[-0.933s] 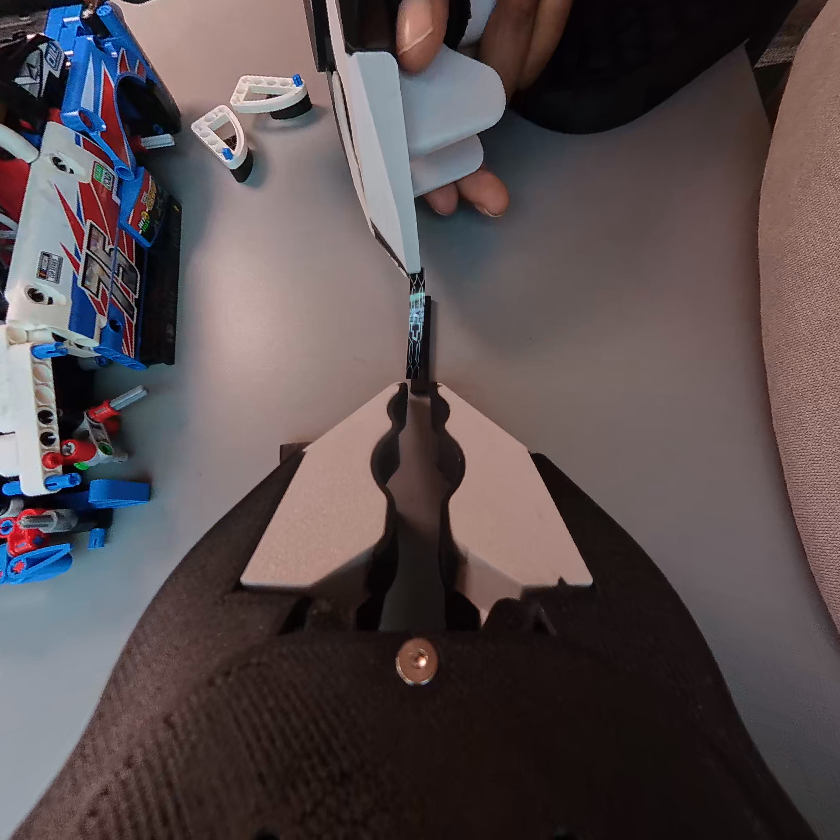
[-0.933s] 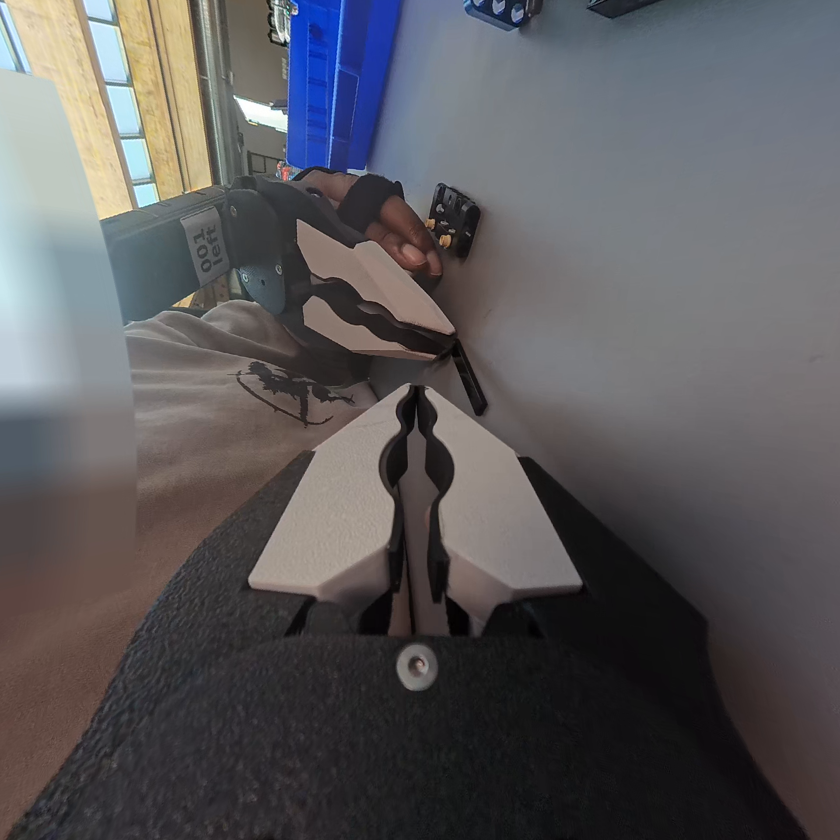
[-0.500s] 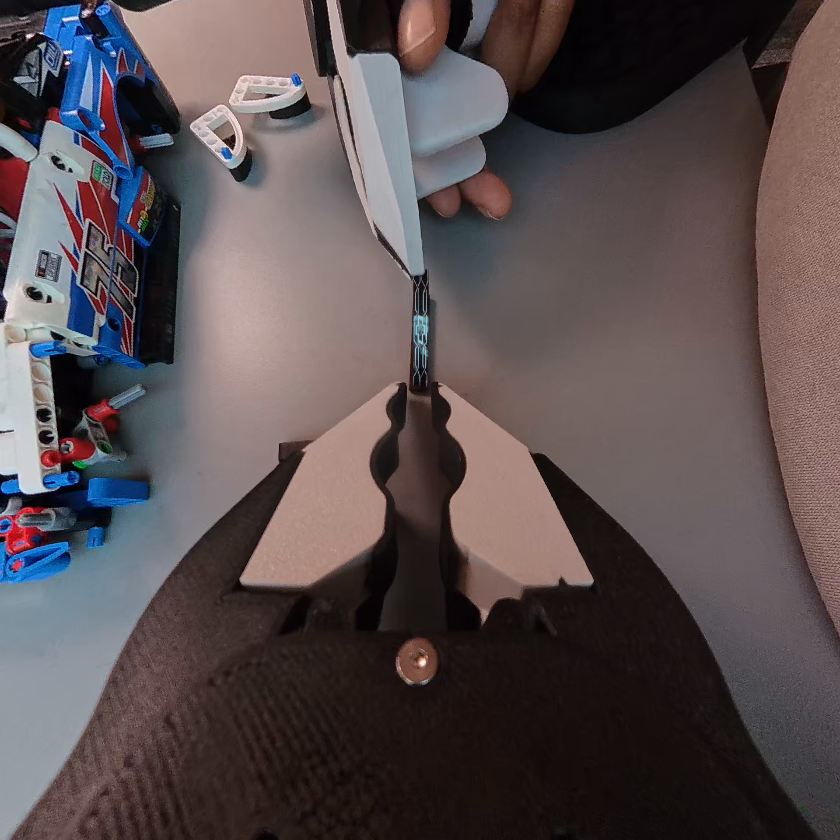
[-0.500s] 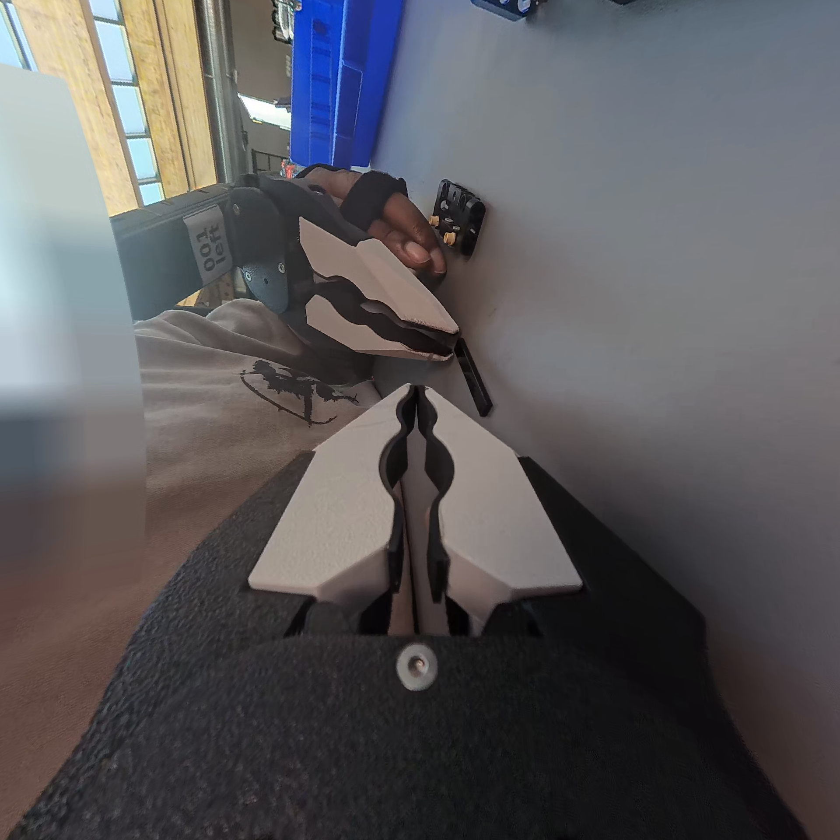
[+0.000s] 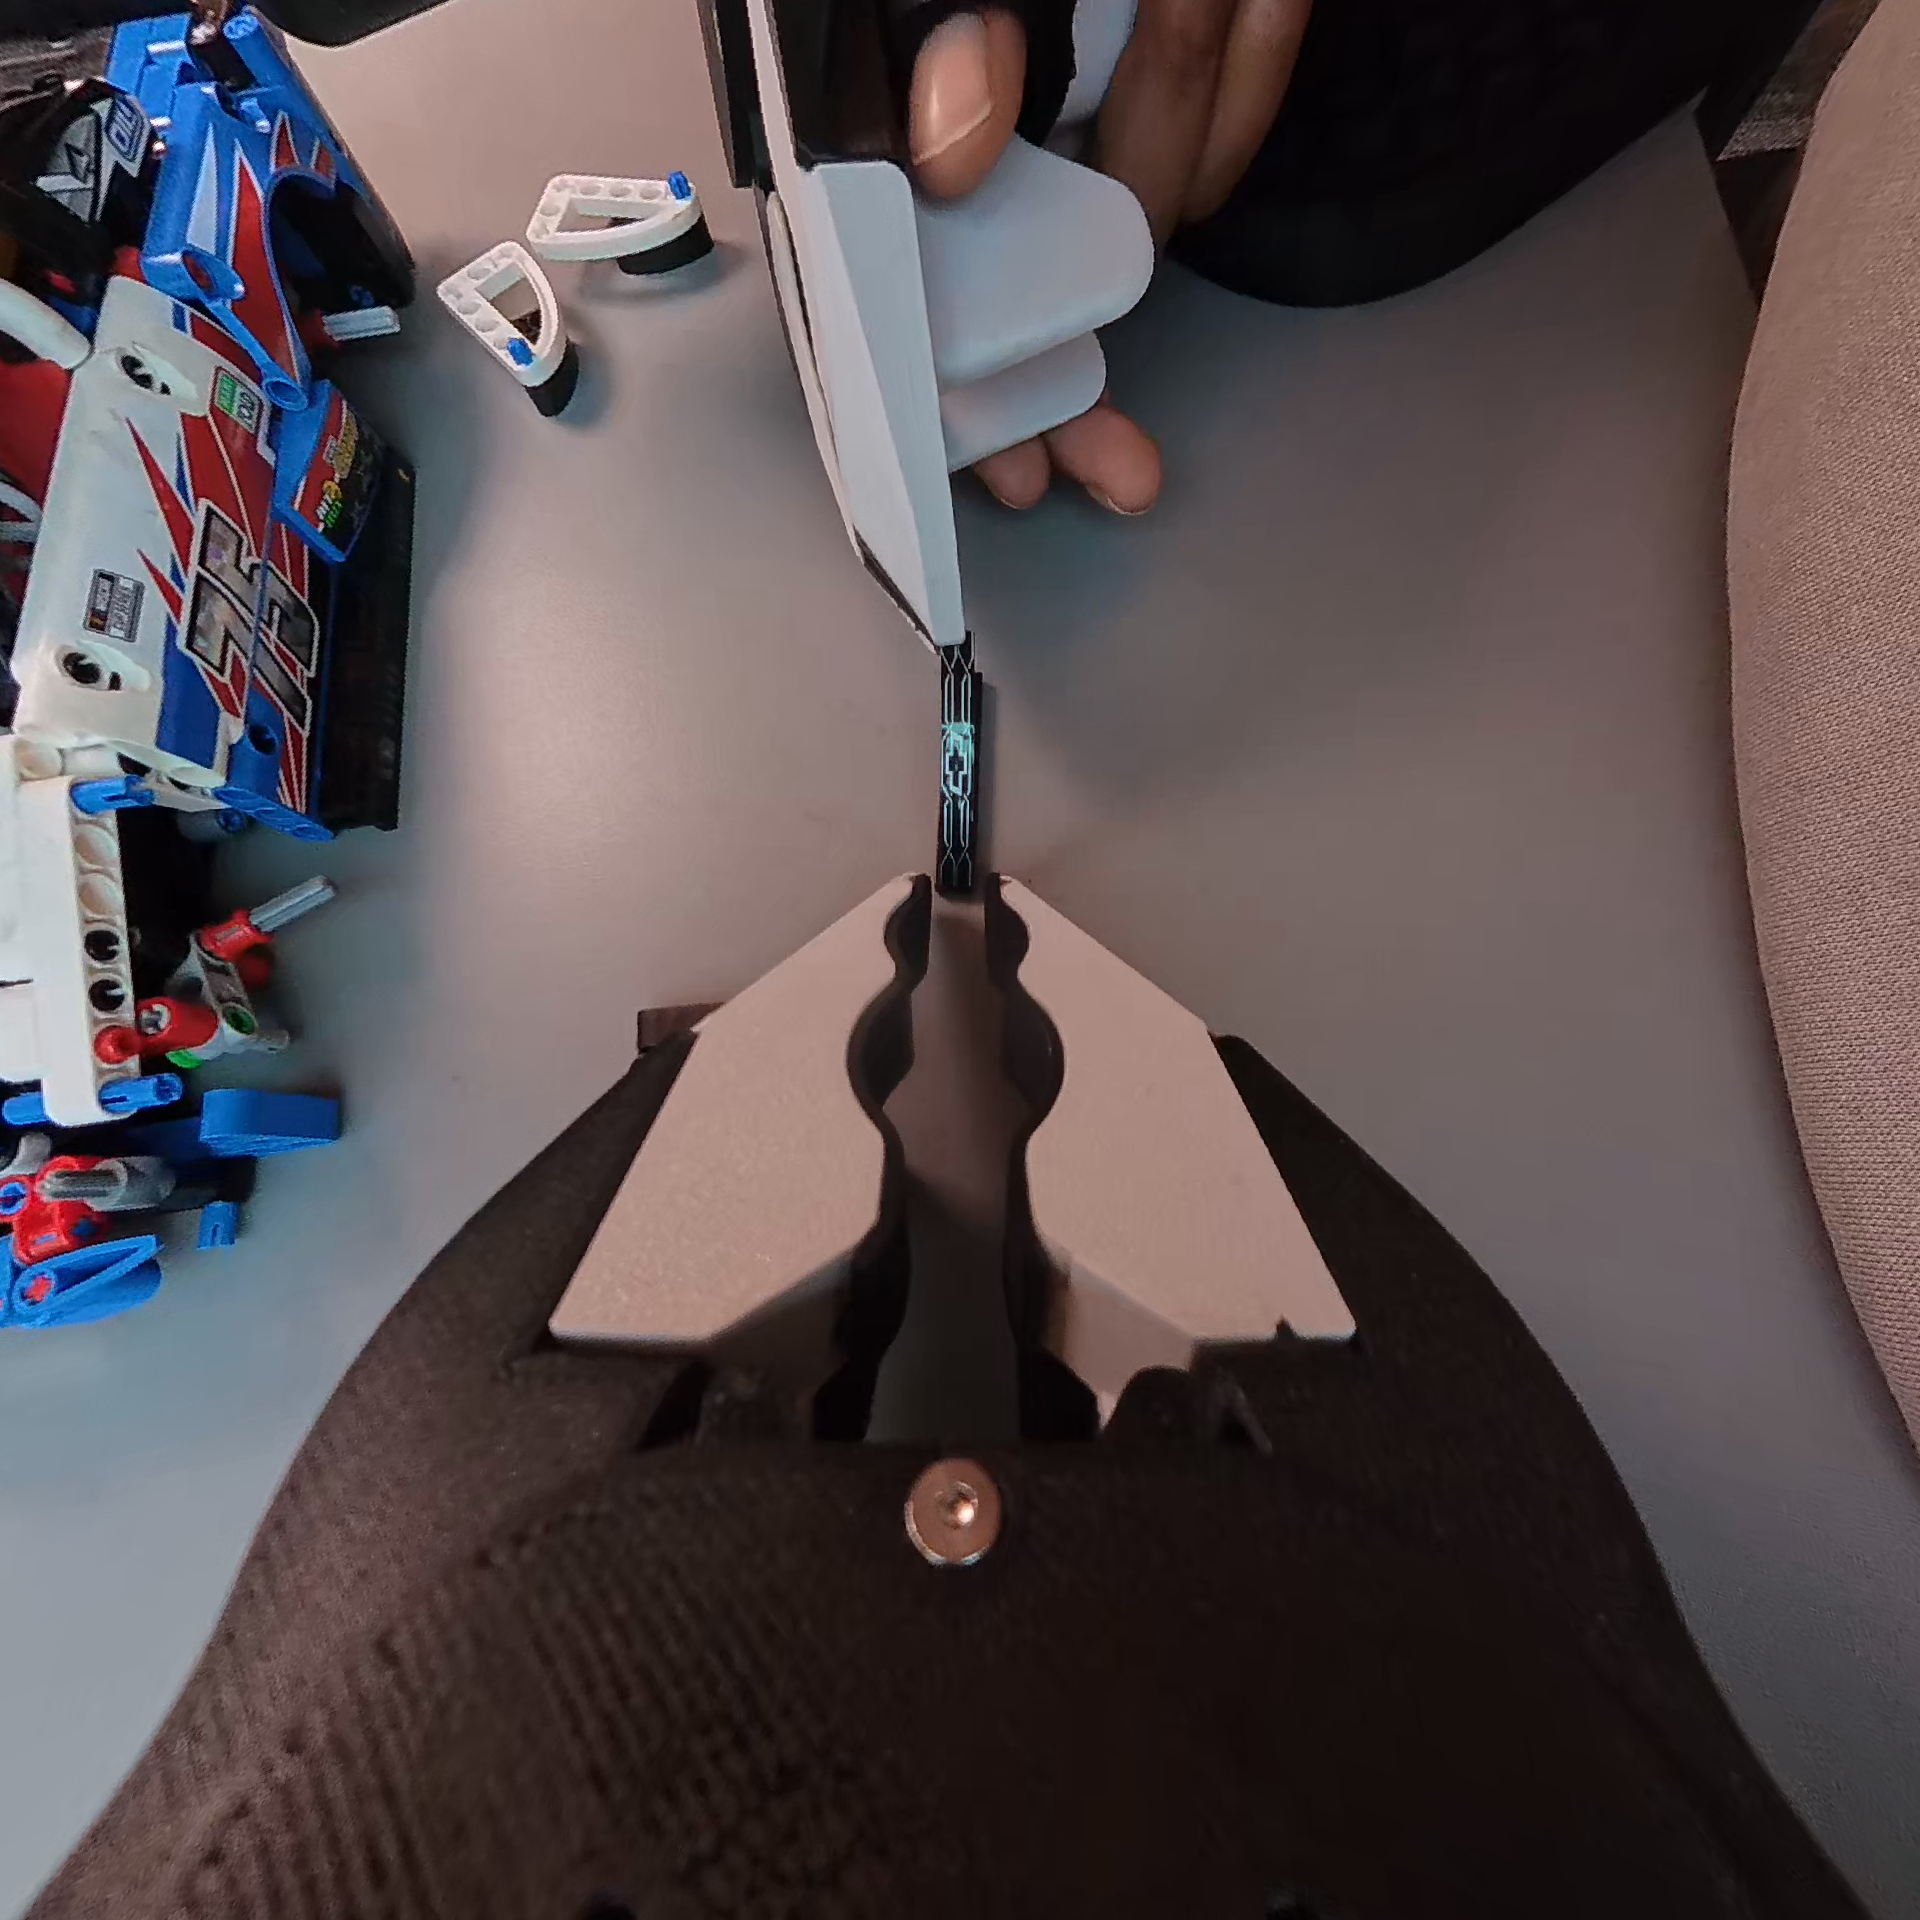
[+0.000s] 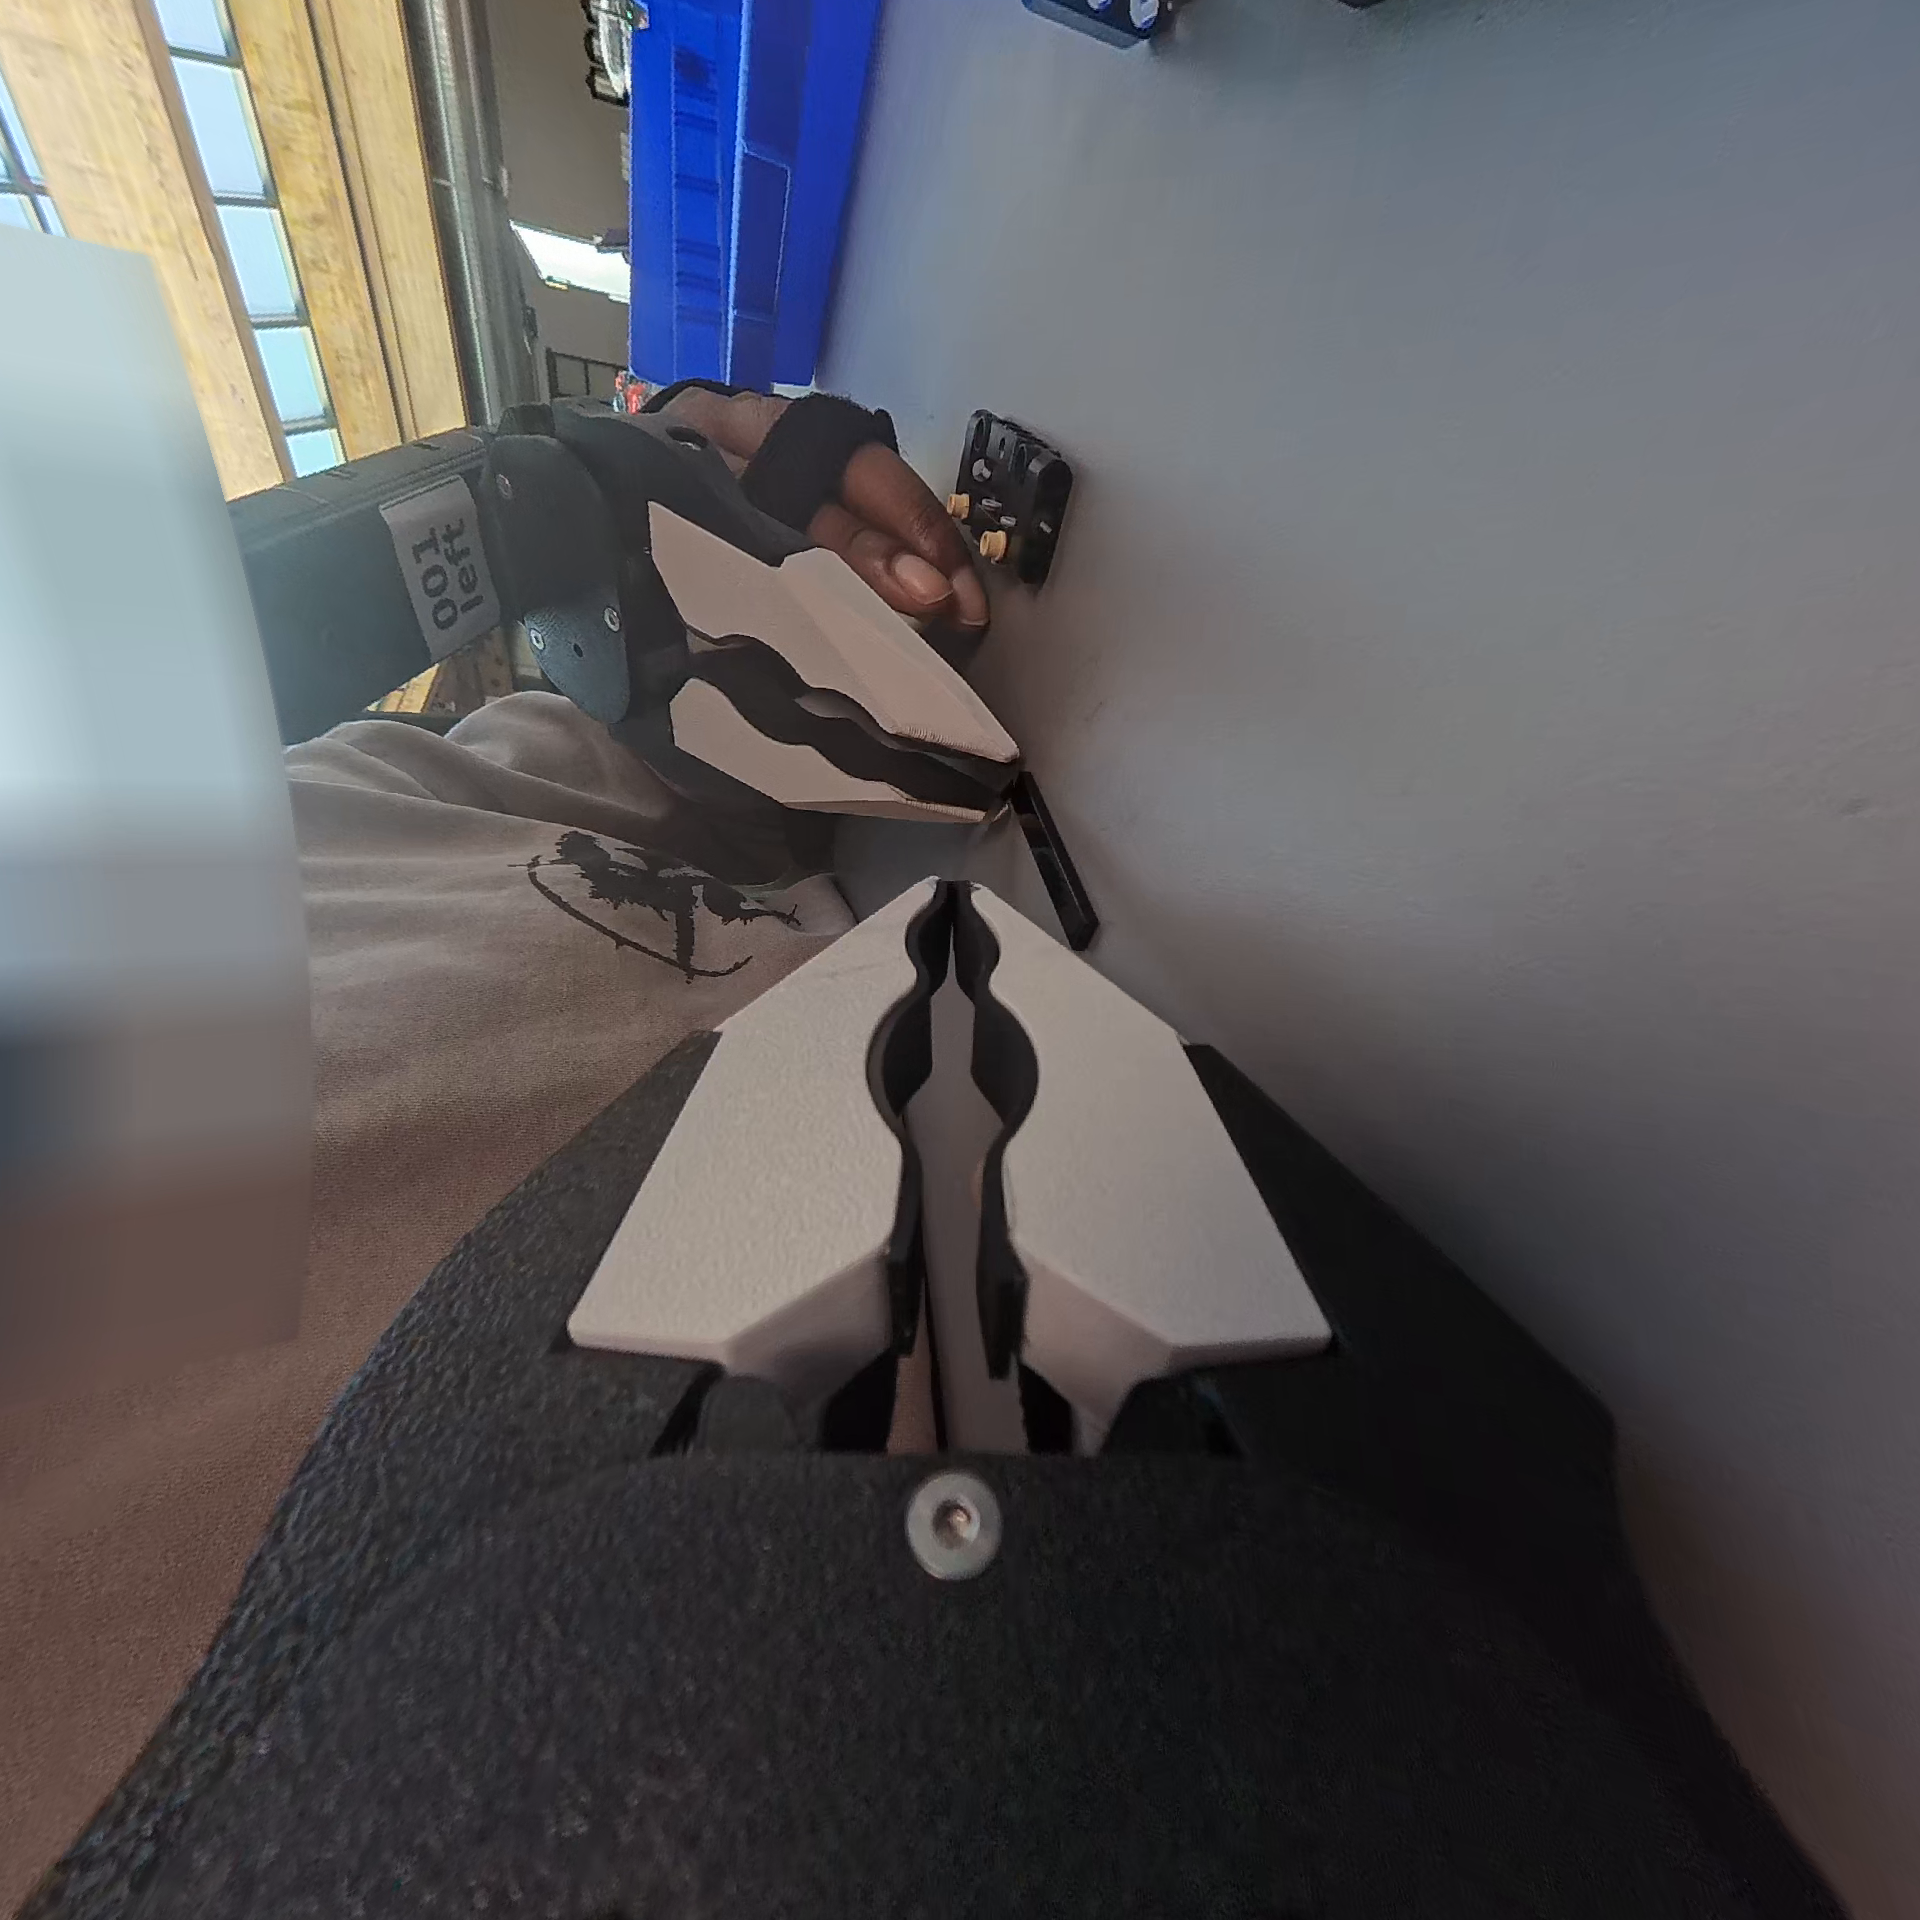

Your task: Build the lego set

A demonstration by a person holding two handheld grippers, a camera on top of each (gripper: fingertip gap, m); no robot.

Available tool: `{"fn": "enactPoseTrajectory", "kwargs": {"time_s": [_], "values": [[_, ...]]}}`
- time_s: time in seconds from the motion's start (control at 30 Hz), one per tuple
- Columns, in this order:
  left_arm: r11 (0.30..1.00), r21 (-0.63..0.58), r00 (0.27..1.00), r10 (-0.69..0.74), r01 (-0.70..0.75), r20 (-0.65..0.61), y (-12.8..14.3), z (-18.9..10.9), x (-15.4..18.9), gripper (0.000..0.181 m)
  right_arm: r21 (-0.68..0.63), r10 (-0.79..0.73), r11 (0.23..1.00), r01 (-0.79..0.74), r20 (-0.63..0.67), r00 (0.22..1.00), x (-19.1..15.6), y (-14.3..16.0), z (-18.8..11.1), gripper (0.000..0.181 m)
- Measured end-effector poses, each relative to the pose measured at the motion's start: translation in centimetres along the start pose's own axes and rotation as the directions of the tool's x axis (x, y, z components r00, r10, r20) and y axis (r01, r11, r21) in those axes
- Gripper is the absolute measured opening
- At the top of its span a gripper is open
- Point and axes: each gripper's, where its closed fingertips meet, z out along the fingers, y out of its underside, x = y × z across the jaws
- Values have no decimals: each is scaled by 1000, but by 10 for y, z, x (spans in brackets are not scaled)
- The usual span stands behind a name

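Note:
A thin black lego strip (image 5: 958, 769) with a cyan printed pattern stands on the grey table (image 5: 1351, 727) between my two grippers. My left gripper (image 5: 956, 883) pinches the strip's near end at its very fingertips. In the right wrist view that gripper (image 6: 992, 790) shows with the strip (image 6: 1055, 868) sticking out from its tip against the table. My right gripper (image 6: 951, 888) is shut with nothing between its fingers. Seen side-on in the left wrist view, its tip (image 5: 951, 623) meets the strip's far end.
A part-built blue, white and red race car (image 5: 156, 520) lies at the left with loose parts (image 5: 208, 997) beside it. Two white curved pieces (image 5: 613, 213) lie behind it. A black block with tan pins (image 6: 1013, 499) and a blue bin (image 6: 738, 187) sit farther off. A beige cushion (image 5: 1829, 727) borders the right. Some 4 cm of space lies between my two pairs of fingers.
The strip has turned slightly about its length: edge-on half a second ago, its printed face shows again now. Both grippers have stayed in nearly the same place.

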Motion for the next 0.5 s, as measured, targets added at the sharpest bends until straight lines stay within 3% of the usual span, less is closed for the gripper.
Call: {"fn": "enactPoseTrajectory", "kwargs": {"time_s": [0.5], "values": [[1000,-3,1000,4,-4,2,0,0,0,7,-6,-1,1000,1,-19,1000,3,1,0,0]]}}
